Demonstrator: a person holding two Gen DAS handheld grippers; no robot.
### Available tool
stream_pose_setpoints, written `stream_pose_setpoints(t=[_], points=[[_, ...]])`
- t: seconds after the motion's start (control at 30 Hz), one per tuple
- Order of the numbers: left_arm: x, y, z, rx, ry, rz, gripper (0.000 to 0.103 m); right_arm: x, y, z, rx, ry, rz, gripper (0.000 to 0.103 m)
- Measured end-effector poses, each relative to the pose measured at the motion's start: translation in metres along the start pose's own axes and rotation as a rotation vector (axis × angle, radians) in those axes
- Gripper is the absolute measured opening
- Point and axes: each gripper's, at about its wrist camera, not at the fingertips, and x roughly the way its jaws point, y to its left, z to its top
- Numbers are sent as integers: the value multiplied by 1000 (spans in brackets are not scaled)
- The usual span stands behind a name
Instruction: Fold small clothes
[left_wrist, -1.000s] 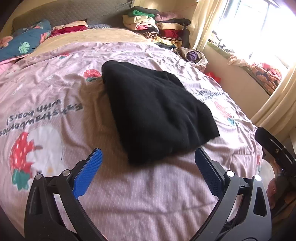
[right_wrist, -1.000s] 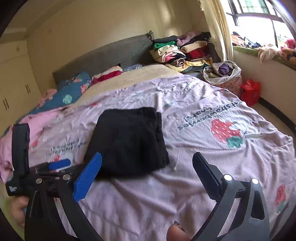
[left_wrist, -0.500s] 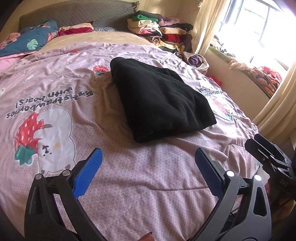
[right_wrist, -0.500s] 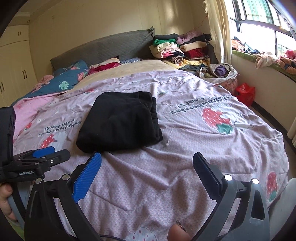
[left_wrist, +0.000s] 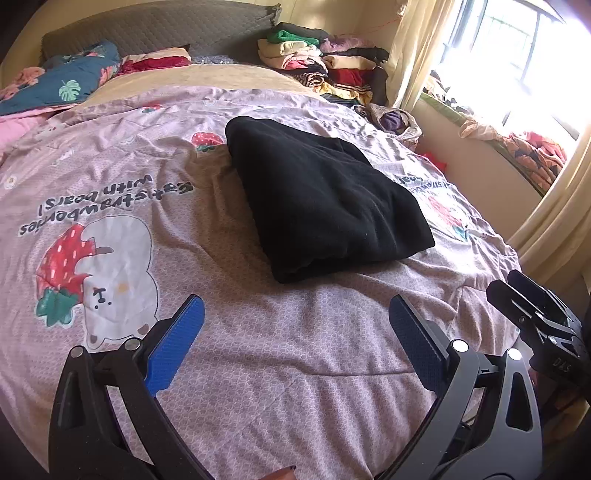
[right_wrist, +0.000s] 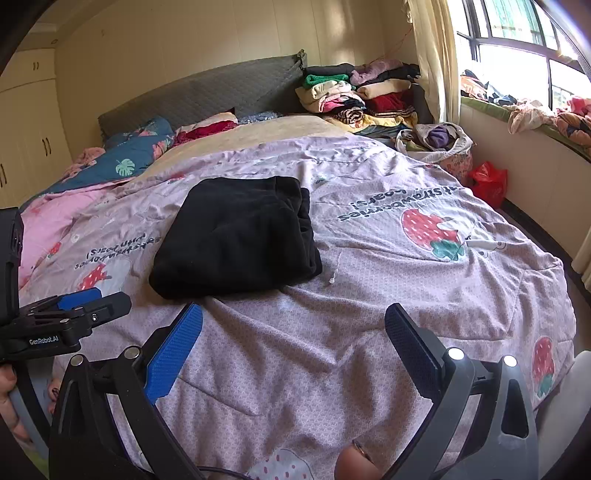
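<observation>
A black garment (left_wrist: 325, 199) lies folded into a thick rectangle on the pink strawberry-print bedspread (left_wrist: 110, 236); it also shows in the right wrist view (right_wrist: 240, 236). My left gripper (left_wrist: 295, 325) is open and empty, held back from the garment's near edge. My right gripper (right_wrist: 293, 328) is open and empty, also short of the garment. The right gripper shows at the right edge of the left wrist view (left_wrist: 543, 325), and the left gripper at the left edge of the right wrist view (right_wrist: 66, 317).
A pile of folded clothes (right_wrist: 362, 96) sits at the bed's far corner by the curtain. Pillows and a blue leaf-print quilt (right_wrist: 129, 158) lie by the grey headboard (right_wrist: 207, 96). A basket of clothes (right_wrist: 439, 142) and a red bag (right_wrist: 485, 182) stand beside the bed.
Both grippers have pulled back from the folded garment, which now lies farther from the fingers. The garment has not moved on the bed.
</observation>
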Motion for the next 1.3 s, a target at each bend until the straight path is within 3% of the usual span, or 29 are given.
stream_pose_setpoints(t=[1.3], points=[[1, 7, -1, -7, 24, 100, 94, 3, -8, -3, 22, 14, -36, 98]])
